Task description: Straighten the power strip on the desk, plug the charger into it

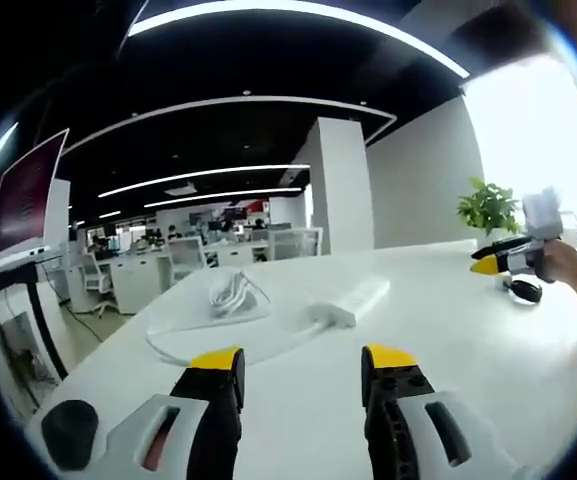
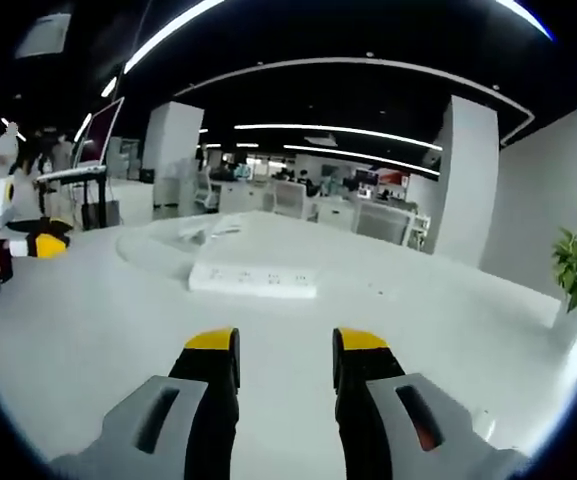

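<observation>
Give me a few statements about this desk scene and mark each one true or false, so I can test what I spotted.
1. The power strip lies flat on the white desk. True.
2. The left gripper is clamped on the power strip. False: its fingers stand apart with nothing between them, short of the strip.
3. A coiled white cable lies on the desk beyond the power strip. True.
4. A green potted plant stands at the far edge of the desk. True.
5. The right gripper holds the charger. False: it is open and empty, aimed at the strip.
6. The desk surface is dark wood. False: it is white.
</observation>
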The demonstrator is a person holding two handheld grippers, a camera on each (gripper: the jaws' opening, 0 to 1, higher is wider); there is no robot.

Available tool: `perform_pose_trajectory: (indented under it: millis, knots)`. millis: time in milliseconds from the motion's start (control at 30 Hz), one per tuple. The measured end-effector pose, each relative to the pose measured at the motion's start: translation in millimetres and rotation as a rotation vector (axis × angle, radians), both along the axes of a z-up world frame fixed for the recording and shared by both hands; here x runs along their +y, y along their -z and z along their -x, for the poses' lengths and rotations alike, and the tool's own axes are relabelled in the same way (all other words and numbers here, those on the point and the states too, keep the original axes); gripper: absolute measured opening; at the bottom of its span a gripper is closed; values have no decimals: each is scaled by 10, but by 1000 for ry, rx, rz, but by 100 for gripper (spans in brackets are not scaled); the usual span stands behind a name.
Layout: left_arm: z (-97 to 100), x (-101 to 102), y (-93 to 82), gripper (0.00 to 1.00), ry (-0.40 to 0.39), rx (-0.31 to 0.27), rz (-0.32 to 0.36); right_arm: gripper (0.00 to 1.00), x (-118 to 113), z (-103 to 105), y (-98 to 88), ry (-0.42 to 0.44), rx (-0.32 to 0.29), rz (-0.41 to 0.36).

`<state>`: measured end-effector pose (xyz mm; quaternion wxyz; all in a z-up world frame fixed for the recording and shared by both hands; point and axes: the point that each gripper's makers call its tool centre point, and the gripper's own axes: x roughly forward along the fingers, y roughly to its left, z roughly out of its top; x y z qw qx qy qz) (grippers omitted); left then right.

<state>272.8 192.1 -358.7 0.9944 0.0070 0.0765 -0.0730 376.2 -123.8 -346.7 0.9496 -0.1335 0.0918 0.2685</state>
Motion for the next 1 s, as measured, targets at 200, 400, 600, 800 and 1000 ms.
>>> perform_pose_trajectory:
  millis: [200,400,600,800,1000]
  knots:
    - [-96,32,-25,48,-6,0,3,37,86,-48,50,-34,11,9]
    - [-197,21,-35,48,0,5,-3,37,158,-105,102,-61,35,-9]
    - [-297,-24,-87,49,13,-13,-29,35,159,-193,147,-65,51,-21]
    - [-384,-106,-134,49,45,-18,-46,35,145,-294,151,-69,56,-63]
    - [-488,-171,-195,49,71,-22,-57,35,156,-340,125,-74,45,-81]
